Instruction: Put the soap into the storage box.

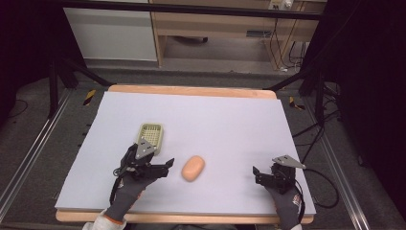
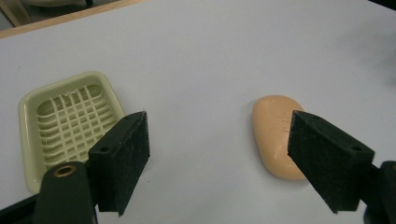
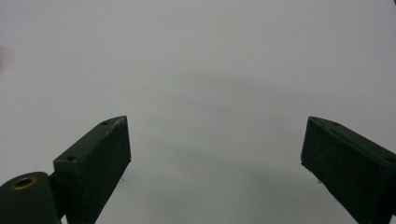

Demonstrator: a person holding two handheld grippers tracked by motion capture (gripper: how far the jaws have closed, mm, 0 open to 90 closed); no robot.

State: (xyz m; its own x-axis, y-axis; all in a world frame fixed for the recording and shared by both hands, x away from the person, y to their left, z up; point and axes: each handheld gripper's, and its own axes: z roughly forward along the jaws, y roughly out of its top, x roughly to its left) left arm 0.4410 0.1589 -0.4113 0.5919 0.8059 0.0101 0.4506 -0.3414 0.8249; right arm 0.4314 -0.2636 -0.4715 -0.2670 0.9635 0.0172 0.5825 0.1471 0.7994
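Left gripper (image 1: 167, 165): held low over the table (image 1: 230, 120) near its front edge, jaws spread wide and holding nothing. In the left gripper view (image 2: 219, 154) the two black pads stand well apart with bare white surface between them.

Soap bar (image 1: 193, 168): peach-coloured, rounded, lying flat on the table just beyond the left gripper's jaw tips, on the side toward the right gripper. In the left gripper view the soap bar (image 2: 273, 133) sits just ahead of the right-hand jaw, which covers part of its near end; whether pad and soap touch cannot be told. The bar is not between the pads.

Soap dish (image 1: 151, 135): pale green, rectangular, with a slatted grid floor, resting on the table just behind the left gripper's body, on the side away from the person. In the left gripper view the soap dish (image 2: 46, 116) lies ahead of the left-hand jaw, which hides its near corner. Dish and soap are apart, with the gripper's opening facing the gap between them.

Right gripper (image 1: 256, 173): low over the front right part of the table, well apart from the soap, jaws pointing toward it. In the right gripper view (image 3: 215, 158) the jaws are spread wide over plain white surface, gripping nothing.
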